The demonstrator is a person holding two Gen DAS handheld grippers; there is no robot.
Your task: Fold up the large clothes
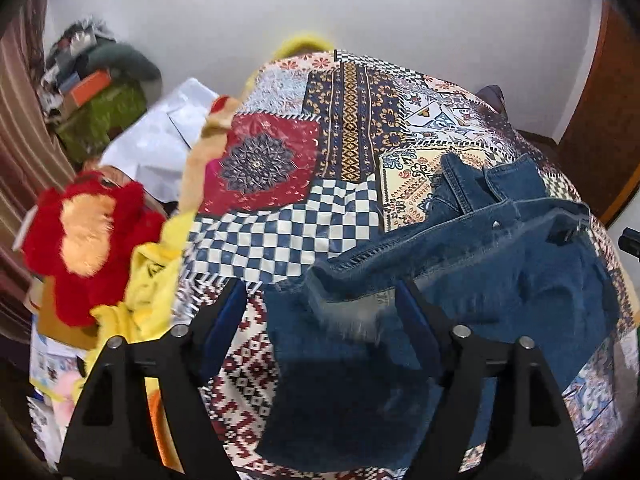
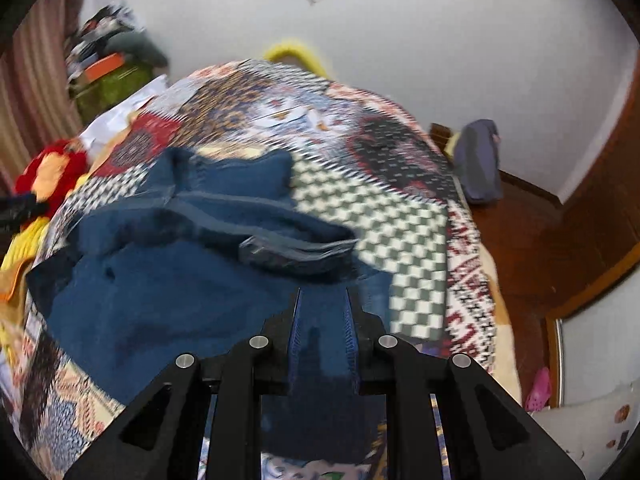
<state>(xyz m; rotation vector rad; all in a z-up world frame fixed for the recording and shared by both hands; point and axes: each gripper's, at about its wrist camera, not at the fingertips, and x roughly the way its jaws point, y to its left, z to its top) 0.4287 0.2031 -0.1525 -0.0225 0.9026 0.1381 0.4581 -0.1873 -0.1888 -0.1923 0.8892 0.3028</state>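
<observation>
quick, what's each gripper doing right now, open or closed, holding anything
left gripper: open, jaws wide over the jeans, gripping nothing.
right gripper: closed on a fold of the jeans.

Left gripper (image 1: 324,312) jaws spread wide; right gripper (image 2: 322,312) angled down — jaws narrow, apparently pinching cloth.

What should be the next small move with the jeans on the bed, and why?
Probably carry the right gripper, whose fingers look shut on denim, across the jeans to fold them. The left gripper stands open, holding nothing, and the jeans lie rumpled on the patchwork bedspread.
</observation>
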